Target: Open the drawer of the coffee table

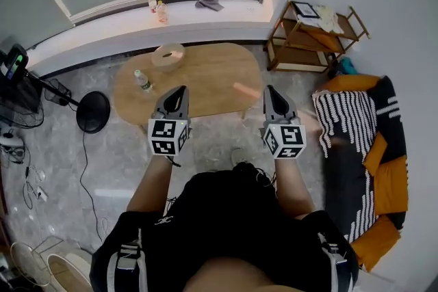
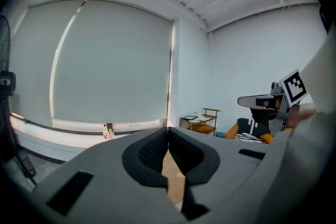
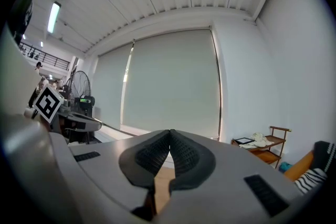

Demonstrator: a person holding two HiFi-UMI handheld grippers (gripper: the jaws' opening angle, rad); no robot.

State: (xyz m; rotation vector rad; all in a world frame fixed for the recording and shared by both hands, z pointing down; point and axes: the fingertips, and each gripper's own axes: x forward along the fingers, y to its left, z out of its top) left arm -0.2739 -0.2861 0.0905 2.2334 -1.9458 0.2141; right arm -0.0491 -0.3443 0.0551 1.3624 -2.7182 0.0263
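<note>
The left tool (image 1: pixel 181 89) and right tool (image 1: pixel 269 89) are squeezed closed, empty. Reach low under the desk (image 1: pixel 205 68), mid-frame, to find its drawer.

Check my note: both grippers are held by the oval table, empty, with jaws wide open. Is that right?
One thing is wrong: the jaws are not open. The left gripper and the right gripper are both shut, as each gripper view shows. They are empty and held by the oval table.

No readable text; only square markers (image 1: pixel 168 137) on the left gripper (image 1: pixel 183 88) and right gripper (image 1: pixel 269 88) cubes
</note>
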